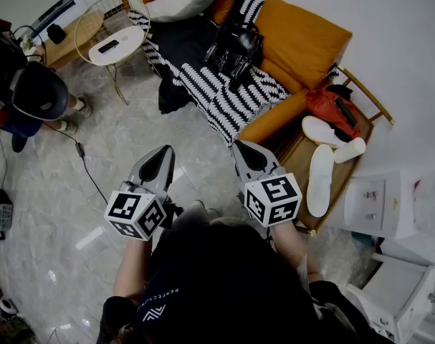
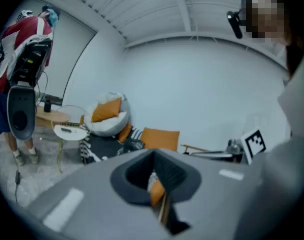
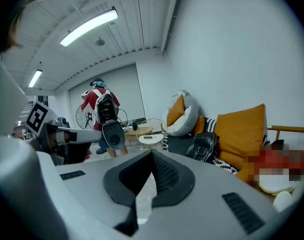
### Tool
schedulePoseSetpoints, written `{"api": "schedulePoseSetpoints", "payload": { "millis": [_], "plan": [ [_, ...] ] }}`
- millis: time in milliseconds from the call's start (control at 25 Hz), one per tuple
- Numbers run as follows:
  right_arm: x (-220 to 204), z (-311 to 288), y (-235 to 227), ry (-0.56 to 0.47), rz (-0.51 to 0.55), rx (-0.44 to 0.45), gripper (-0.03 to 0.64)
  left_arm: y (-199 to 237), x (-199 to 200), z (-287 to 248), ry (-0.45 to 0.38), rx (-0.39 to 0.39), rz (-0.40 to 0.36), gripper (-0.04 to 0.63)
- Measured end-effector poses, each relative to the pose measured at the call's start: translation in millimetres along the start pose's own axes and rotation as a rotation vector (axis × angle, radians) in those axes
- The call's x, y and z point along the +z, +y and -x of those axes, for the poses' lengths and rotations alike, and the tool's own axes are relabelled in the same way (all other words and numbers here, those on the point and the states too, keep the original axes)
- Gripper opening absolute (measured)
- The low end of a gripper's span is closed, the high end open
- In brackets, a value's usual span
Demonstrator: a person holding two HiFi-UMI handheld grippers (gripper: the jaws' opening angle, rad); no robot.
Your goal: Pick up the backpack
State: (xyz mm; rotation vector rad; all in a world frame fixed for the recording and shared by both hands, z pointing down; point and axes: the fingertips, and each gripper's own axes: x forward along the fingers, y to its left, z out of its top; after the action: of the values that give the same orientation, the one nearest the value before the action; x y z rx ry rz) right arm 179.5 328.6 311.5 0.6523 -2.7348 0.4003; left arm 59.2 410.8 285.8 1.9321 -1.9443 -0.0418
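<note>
Jaws pressed together and empty on my left gripper and right gripper; the black backpack stands upright on the sofa, well ahead, nearer my right one, I judge.

Backpack on the sofa, round table at its left, slippers at its right.

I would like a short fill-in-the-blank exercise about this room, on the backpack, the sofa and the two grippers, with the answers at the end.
The black backpack rests on a black-and-white ____ blanket. The big cushion beside it is ____ in colour. The jaws of the left gripper and of the right gripper are both ____ (open or shut), with nothing between them.

Missing words: striped; orange; shut.
</note>
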Motion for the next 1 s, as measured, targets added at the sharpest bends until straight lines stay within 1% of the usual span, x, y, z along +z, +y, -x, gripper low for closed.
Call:
{"api": "schedulePoseSetpoints", "payload": {
  "millis": [200,360,560,680,800,1000],
  "plan": [
    [-5.4,-13.6,-16.7,0.024,-0.019,-0.018,-0.006,1.4,-7.5,-20.6,0.033,-0.018,-0.011,0.008],
    [-6.0,-32.0,-17.5,0.029,-0.028,-0.026,-0.006,23.2,-3.9,-35.8,0.040,-0.019,-0.004,0.008],
    [-3.6,-56.4,-30.2,0.040,-0.033,-0.076,-0.006,48.5,-5.1,-61.6,0.075,-0.048,-0.016,0.008],
    [4.8,-78.9,-43.7,0.041,-0.053,-0.121,-0.006,69.9,1.0,-83.8,0.100,-0.073,-0.016,0.008],
    [17.4,-105.0,-51.3,0.036,-0.079,-0.164,-0.006,98.6,16.3,-101.6,0.113,-0.095,-0.005,0.007],
    [33.5,-149.5,-64.3,0.050,-0.092,-0.243,-0.006,143.9,37.5,-135.9,0.143,-0.136,-0.011,0.008]
  ]
}}
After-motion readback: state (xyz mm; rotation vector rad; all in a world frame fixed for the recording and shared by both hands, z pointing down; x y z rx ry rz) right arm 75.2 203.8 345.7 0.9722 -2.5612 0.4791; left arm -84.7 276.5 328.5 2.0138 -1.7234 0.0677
